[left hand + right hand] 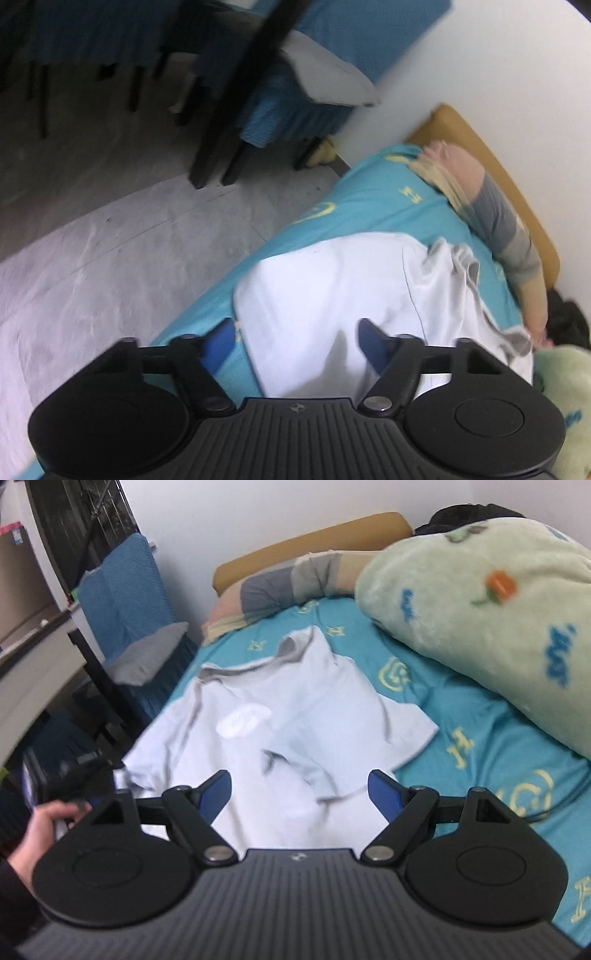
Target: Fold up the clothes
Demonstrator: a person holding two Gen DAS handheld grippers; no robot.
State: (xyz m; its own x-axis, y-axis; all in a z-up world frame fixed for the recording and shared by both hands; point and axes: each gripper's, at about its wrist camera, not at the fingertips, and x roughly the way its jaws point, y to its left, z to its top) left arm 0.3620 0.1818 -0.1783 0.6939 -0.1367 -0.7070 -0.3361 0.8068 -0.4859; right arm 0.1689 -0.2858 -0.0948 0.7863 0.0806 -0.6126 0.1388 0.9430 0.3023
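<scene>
the white t-shirt lies spread but rumpled on the teal bedsheet, reaching the bed's left edge, collar toward the headboard end near the striped pillow. the left gripper and right gripper both hover over the shirt with jaws wide apart, holding nothing. a green blanket is heaped along the bed's right edge.
</scene>
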